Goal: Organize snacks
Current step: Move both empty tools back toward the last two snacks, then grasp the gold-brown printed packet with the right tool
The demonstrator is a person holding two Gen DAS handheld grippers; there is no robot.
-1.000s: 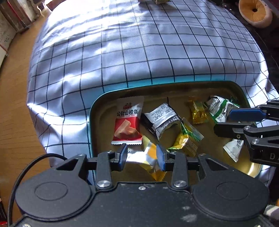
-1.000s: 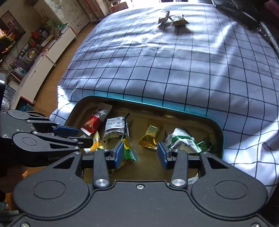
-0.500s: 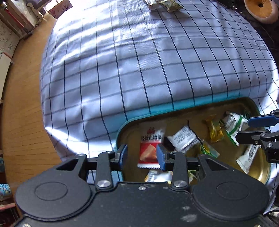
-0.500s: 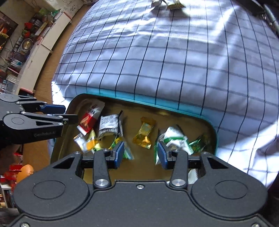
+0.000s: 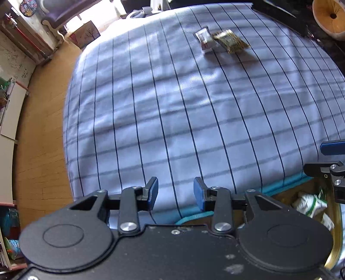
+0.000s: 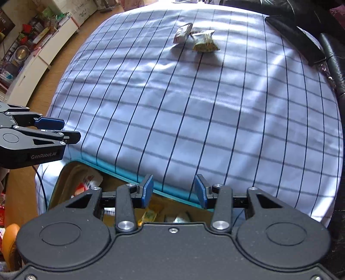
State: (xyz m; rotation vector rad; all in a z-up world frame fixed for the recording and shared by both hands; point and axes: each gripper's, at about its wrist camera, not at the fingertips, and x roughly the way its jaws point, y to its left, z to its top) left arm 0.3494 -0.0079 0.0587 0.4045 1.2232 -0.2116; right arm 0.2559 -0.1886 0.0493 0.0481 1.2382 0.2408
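Two loose snack packets lie together at the far side of the checked tablecloth: a small white one point(image 5: 204, 39) point(image 6: 182, 32) and a gold-brown one point(image 5: 230, 41) point(image 6: 203, 40). A teal-rimmed tray point(image 5: 284, 183) point(image 6: 120, 171) with several wrapped snacks sits at the near edge, mostly hidden under both grippers. My left gripper point(image 5: 175, 193) is open and empty above the tray's far rim. My right gripper point(image 6: 173, 191) is open and empty, also above that rim. Each gripper shows in the other's view, the right one point(image 5: 327, 159) and the left one point(image 6: 56, 129).
The blue checked cloth point(image 5: 183, 112) covers a round table. A wooden floor point(image 5: 41, 140) lies to the left with shelves beyond. Black cushions point(image 6: 312, 34) line the far right. A yellow round cushion point(image 5: 330, 15) sits at the top right.
Both grippers have lifted up and back from the tray and tilted toward the far side of the table. The two far packets have come into fuller view. Both stay open and empty.
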